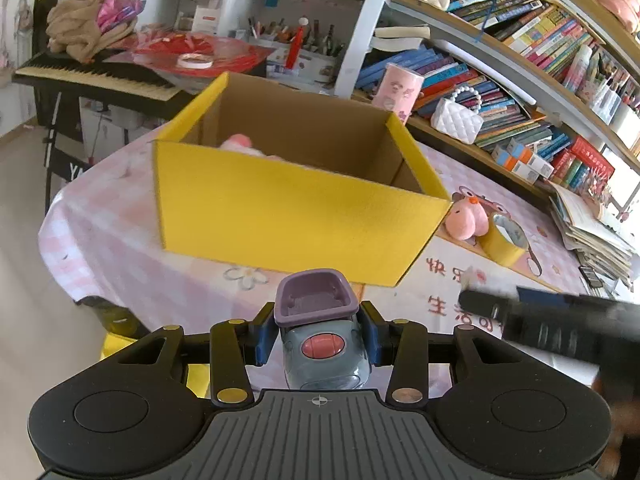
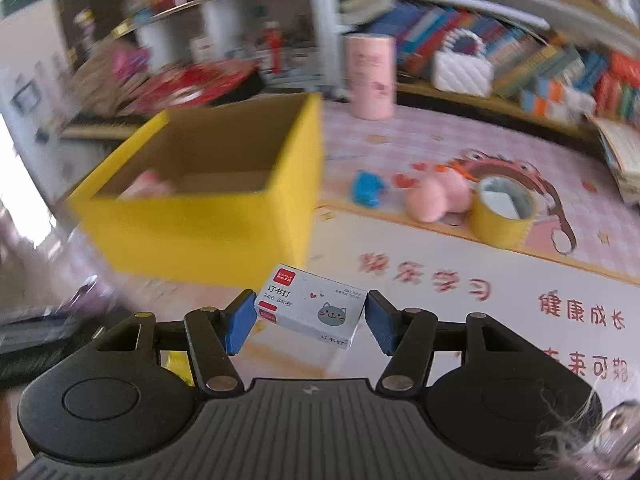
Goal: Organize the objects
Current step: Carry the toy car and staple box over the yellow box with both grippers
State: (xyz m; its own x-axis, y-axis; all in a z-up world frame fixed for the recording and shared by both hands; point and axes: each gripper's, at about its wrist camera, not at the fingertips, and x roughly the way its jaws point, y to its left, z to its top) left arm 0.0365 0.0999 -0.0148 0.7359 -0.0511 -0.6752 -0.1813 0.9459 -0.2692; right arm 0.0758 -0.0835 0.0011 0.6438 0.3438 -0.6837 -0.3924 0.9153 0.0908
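My left gripper [image 1: 318, 330] is shut on a grey toy with a purple top and a pink button [image 1: 320, 340], held in the air in front of the yellow cardboard box [image 1: 288, 216]. A pink soft thing [image 1: 240, 145] lies inside the box. My right gripper [image 2: 310, 316] is shut on a small white staple box with a cat picture [image 2: 310, 306], held above the table to the right of the yellow box [image 2: 192, 224]. The right gripper also shows blurred in the left wrist view [image 1: 520, 312].
On the pink checked tablecloth [image 2: 440, 280] lie a pink plush [image 2: 436, 196], a yellow tape roll [image 2: 502, 210] and a blue toy [image 2: 366, 189]. A pink cylinder [image 2: 370, 76] stands behind. Bookshelves [image 1: 520, 60] run along the right; a keyboard [image 1: 92, 76] is at the far left.
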